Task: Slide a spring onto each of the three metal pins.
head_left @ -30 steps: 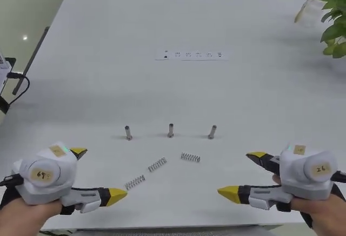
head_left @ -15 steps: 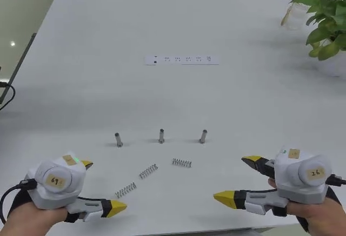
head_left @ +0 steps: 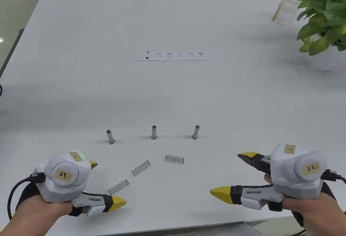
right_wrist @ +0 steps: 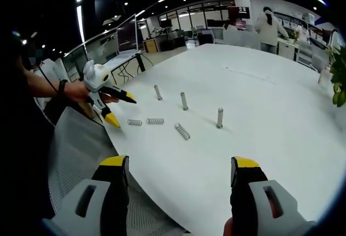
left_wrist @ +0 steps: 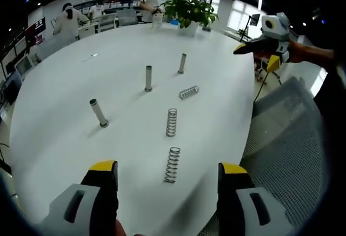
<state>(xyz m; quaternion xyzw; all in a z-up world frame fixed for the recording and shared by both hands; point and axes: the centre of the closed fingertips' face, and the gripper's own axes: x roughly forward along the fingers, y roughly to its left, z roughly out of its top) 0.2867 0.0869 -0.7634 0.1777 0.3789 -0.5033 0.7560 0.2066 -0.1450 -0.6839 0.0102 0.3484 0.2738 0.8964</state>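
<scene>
Head view. Left gripper (head_left: 104, 183) and right gripper (head_left: 233, 174) are held over the near edge of the white desk (head_left: 81, 58). Both sets of jaws are spread wide with nothing in them. Left pin (head_left: 110, 136), middle pin (head_left: 154, 132) and right pin (head_left: 195, 132) stand upright in a row, all bare. Near spring (head_left: 118, 186), middle spring (head_left: 141, 167) and far spring (head_left: 174, 159) lie flat between the pins and the near edge. The near spring is just beside the left gripper's jaws, apart from them. Power strip (head_left: 173, 56) lies toward the far edge; potted plant (head_left: 319, 9) stands at the far right corner.

Left gripper view. Jaws apart. The near spring (left_wrist: 173, 164) lies on the desk just ahead, in line with the gap and touching neither jaw.

Right gripper view. Jaws apart, empty. The springs and pins lie well ahead of the tips.
</scene>
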